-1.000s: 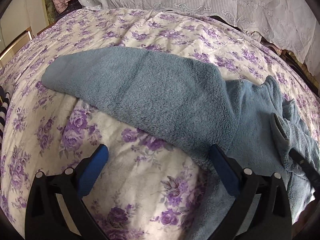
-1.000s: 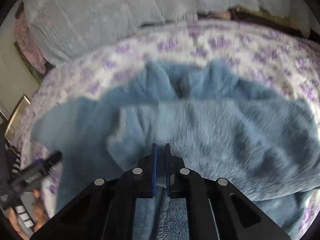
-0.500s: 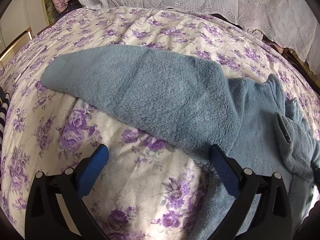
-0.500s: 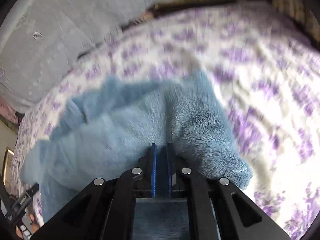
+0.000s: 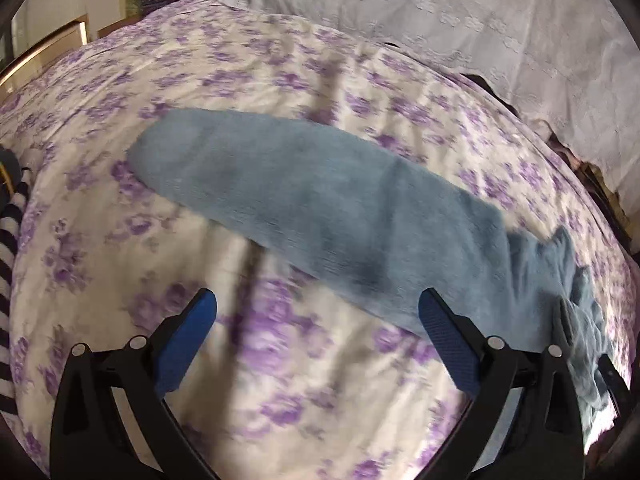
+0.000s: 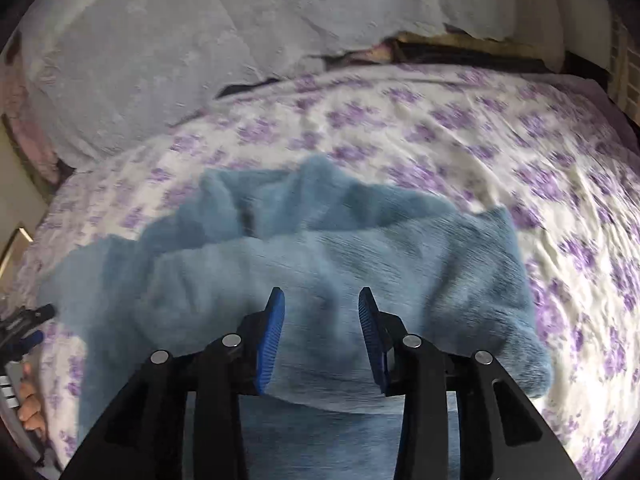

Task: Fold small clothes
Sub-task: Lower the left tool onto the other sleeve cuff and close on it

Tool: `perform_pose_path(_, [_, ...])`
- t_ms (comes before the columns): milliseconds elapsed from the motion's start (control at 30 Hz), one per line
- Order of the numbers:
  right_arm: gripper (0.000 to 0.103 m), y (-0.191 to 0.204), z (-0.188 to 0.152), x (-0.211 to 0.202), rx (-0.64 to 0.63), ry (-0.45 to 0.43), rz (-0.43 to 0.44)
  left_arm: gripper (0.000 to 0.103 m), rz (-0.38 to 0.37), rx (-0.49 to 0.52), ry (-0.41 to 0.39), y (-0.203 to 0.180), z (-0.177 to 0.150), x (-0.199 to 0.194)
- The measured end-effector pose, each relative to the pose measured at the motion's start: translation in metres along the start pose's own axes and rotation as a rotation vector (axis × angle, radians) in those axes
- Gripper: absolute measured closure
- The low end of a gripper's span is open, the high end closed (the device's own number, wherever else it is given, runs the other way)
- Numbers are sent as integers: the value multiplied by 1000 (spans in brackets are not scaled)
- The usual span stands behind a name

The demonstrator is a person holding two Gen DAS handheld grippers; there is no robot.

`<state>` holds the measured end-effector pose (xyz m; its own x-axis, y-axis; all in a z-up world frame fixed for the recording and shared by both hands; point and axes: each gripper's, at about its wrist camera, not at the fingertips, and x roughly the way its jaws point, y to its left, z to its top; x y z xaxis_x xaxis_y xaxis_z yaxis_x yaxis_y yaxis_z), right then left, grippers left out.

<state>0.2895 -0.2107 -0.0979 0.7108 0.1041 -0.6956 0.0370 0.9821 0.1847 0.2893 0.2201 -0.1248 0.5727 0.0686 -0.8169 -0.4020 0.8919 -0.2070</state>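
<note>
While the blue fleece garment (image 6: 320,280) lies spread on the purple-flowered bedspread (image 6: 480,128), the right gripper (image 6: 322,300) hangs just above its folded middle, the blue pads (image 6: 272,340) a moderate gap apart after just opening; fleece shows in the gap beneath them, but neither pad presses on it. The folded layer forms a thick rounded edge at the right of that view, with rumpled fleece behind it. In the left wrist view, one long sleeve (image 5: 304,204) of the same garment stretches flat and diagonal across the bedspread (image 5: 280,360), its cuff toward the upper left and its root joining the bunched body at the right edge. The left gripper (image 5: 318,308) is spread wide over bare bedspread just short of the sleeve, with nothing between its pads. A pale lace-patterned cloth (image 5: 440,12) rises behind the bed.
</note>
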Motion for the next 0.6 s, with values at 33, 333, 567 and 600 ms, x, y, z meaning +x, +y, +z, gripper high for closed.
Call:
perform_pose_path(33, [63, 12, -1, -1, -20, -12, 21, 4, 5, -46, 0, 12, 5, 2])
perform_pose_path(333, [49, 43, -21, 5, -127, 6, 102, 4, -348, -430, -8, 97, 46, 37])
perform_pose_path(567, [50, -15, -23, -19, 30, -94, 107, 31, -452, -529, -22, 116, 58, 54])
perform_pose_path(600, [56, -22, -23, -12, 65, -77, 115, 48, -436, -528, -8, 117, 57, 56])
